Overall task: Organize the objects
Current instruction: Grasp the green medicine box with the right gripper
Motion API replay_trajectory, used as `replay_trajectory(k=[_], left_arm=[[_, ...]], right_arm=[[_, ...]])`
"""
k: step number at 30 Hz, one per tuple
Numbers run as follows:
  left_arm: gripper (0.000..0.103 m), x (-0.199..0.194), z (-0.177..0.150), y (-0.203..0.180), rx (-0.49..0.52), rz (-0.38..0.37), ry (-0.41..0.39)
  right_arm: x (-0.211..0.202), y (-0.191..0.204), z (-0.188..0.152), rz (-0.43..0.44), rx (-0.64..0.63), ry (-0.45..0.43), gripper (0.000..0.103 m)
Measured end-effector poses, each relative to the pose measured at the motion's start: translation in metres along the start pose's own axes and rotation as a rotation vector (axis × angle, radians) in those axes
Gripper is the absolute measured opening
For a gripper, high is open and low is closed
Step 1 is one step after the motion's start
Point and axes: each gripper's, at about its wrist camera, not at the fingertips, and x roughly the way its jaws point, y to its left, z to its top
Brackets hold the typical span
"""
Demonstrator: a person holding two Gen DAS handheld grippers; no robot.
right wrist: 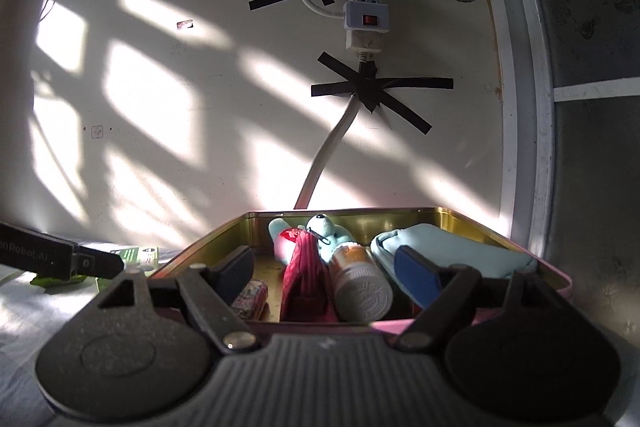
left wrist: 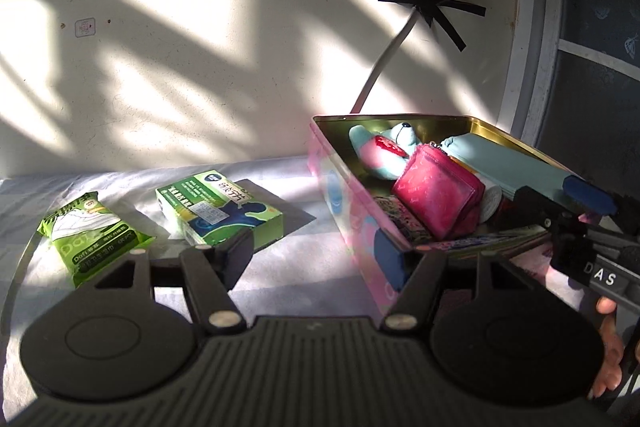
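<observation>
Left gripper (left wrist: 316,247) has its fingers spread wide with nothing between them. The left finger sits right in front of the green box (left wrist: 222,213), overlapping its near corner in view; whether they touch, I can't tell. The right one, with its blue pad, is up against the near corner of the pink tin (left wrist: 360,211). Whether it actually touches the wall is hard to say.

Right gripper (right wrist: 328,267) is also spread wide and holding nothing. From its own camera both fingers reach over the tin's near rim, with the magenta pouch (right wrist: 304,279) and a capped bottle (right wrist: 360,287) lying between them lower down. The right pad overlaps the light blue pouch (right wrist: 460,247).

The tin is open and pretty full. It also has a teal plush (left wrist: 384,147) at the back, and some flat printed packets near the front.

Still outside on the pale sheet (left wrist: 280,275): the green box and a green wipes pack (left wrist: 90,235) further left, a clear gap between them. There's free sheet between the box and the tin's left wall. The wall sits close behind.
</observation>
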Motion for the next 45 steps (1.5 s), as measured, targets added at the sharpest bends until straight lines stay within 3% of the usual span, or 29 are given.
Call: replay_trajectory(k=[2,7,12,14,17,19,22,27,30,32,35,39,45], left_arm=[[0.068,0.002,-0.009,0.024,-0.024,0.061,0.044],[0.068,0.007,-0.032,0.094,-0.082,0.245,0.146],[0.068,0.001,-0.036,0.143,-0.154,0.396,0.118],[0.068,-0.001,-0.040,0.161,-0.215,0.434,0.102],[0.069,-0.006,-0.041,0.178,-0.315,0.408,0.097],[0.070,-0.007,-0.042,0.183,-0.345,0.396,0.102],[0.072,-0.005,-0.041,0.179,-0.330,0.393,0.107],[0.076,-0.003,-0.041,0.176,-0.299,0.395,0.124],[0.078,-0.001,-0.041,0.176,-0.288,0.396,0.131],[0.079,-0.001,-0.041,0.176,-0.286,0.394,0.132],[0.079,-0.001,-0.041,0.176,-0.290,0.392,0.130],[0.079,-0.002,-0.040,0.177,-0.293,0.392,0.129],[0.080,-0.002,-0.040,0.177,-0.292,0.394,0.128]], right_arm=[[-0.002,0.008,0.001,0.040,-0.001,0.000,0.070],[-0.004,0.046,0.011,0.198,-0.021,0.039,0.063],[0.012,0.117,0.019,0.376,-0.107,0.147,0.063],[0.029,0.151,0.020,0.405,-0.154,0.203,0.075],[0.063,0.192,0.021,0.390,-0.205,0.253,0.088],[0.091,0.211,0.023,0.365,-0.217,0.302,0.089],[0.145,0.229,0.026,0.265,-0.239,0.374,0.097],[0.204,0.224,0.017,0.177,-0.188,0.531,0.098],[0.220,0.216,0.002,0.174,-0.137,0.623,0.100],[0.219,0.209,-0.004,0.191,-0.077,0.614,0.100],[0.205,0.214,-0.002,0.214,-0.110,0.589,0.085],[0.169,0.225,-0.005,0.271,-0.172,0.561,0.084],[0.098,0.208,-0.014,0.424,-0.215,0.559,0.085]])
